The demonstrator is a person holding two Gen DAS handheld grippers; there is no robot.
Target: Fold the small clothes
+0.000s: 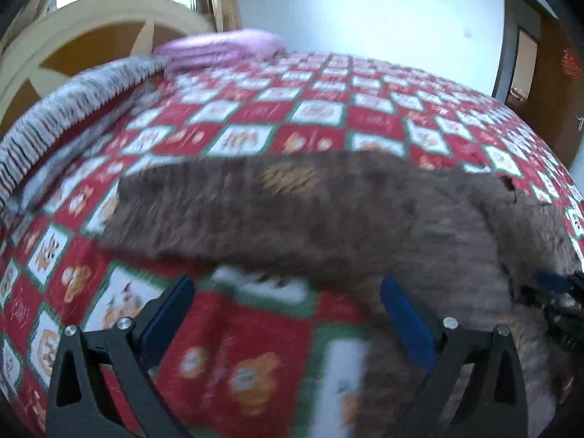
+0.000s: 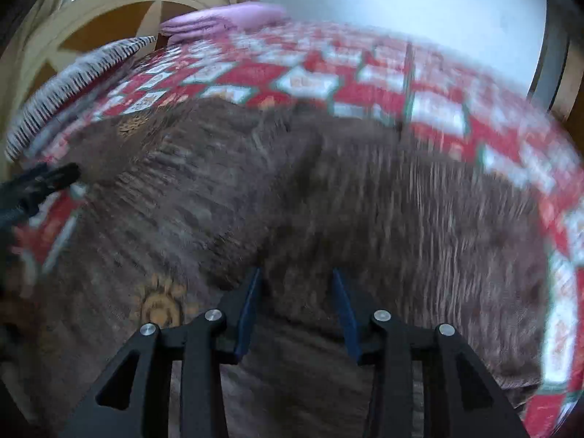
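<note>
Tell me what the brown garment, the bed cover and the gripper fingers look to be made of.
Garment: likely ribbed knit, matte and fuzzy; fine parallel ridges show. Bed cover: seemingly printed woven cloth, red and white checks with cartoon figures; blur hides the weave. Left gripper fingers: smooth blue pads, probably plastic or rubber, on black frames.

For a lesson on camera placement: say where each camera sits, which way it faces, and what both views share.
Left wrist: rides the left gripper, looking over the bedspread at the brown garment; open fingers and the right gripper show.
Right wrist: rides the right gripper, above the garment; open fingers show.
Shared: garment, bedspread, pink folded cloth.
</note>
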